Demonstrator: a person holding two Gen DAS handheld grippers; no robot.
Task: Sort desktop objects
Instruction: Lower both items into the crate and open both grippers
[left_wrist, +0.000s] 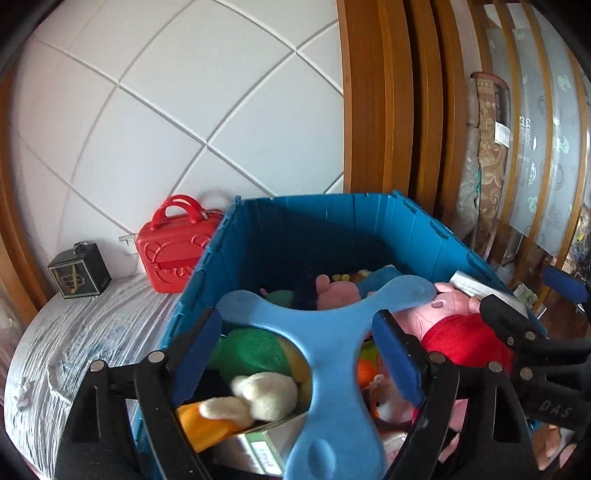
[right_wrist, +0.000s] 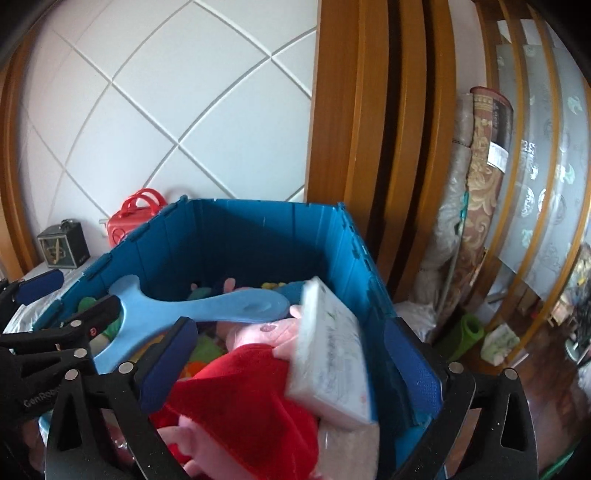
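Brimming blue crate (left_wrist: 369, 221) (plush toys (left_wrist: 454, 332))

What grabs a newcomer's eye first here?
The big blue bin, stuffed with plush toys, fills both views. Above it lies a light-blue three-armed plastic piece between the open left gripper's fingers. A pink plush in red dress lies on top, white box beside it.

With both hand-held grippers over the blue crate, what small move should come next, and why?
Probably pull the right hand-held gripper up and back. Its fingers stand wide apart, and the white box lies tilted on the plush toy in the blue crate, apparently touching neither finger.
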